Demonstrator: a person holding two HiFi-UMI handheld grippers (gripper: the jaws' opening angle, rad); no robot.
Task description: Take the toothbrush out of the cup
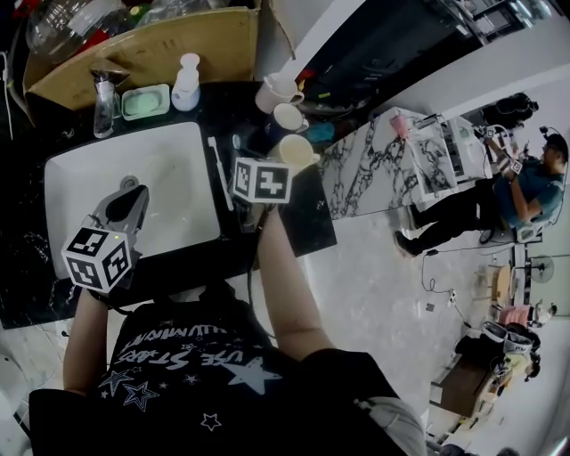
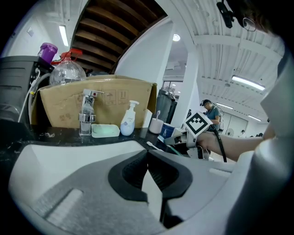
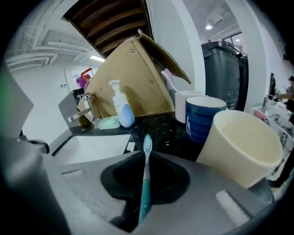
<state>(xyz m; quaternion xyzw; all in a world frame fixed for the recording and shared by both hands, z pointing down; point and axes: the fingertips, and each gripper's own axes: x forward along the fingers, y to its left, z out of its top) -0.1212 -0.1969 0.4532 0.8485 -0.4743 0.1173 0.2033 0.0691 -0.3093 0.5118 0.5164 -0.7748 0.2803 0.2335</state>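
toothbrush (image 3: 145, 179) handle end lost down between the jaws of the right gripper (image 3: 146, 158) at 6 o'clock, cream cup (image 3: 239, 147) base tucked behind the gripper body at 4, blue cup (image 3: 204, 117) half covered by it, clear bottle (image 1: 67, 22) chopped by the head view's top edge at 11 o'clock

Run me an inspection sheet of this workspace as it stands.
Surface: black countertop with a white sink.
Job's things: teal toothbrush out of the cup, held by the right gripper; cream cup beside it shows empty.
Clutter: blue cup, white cup holding a toothbrush, soap bottle, green soap dish, white toothbrush lying by the sink.
Grippers: right gripper shut on the teal toothbrush; left gripper shut, empty.
Cables: black cable along the right forearm.
Surroundings: cardboard box behind the counter; seated person far off.
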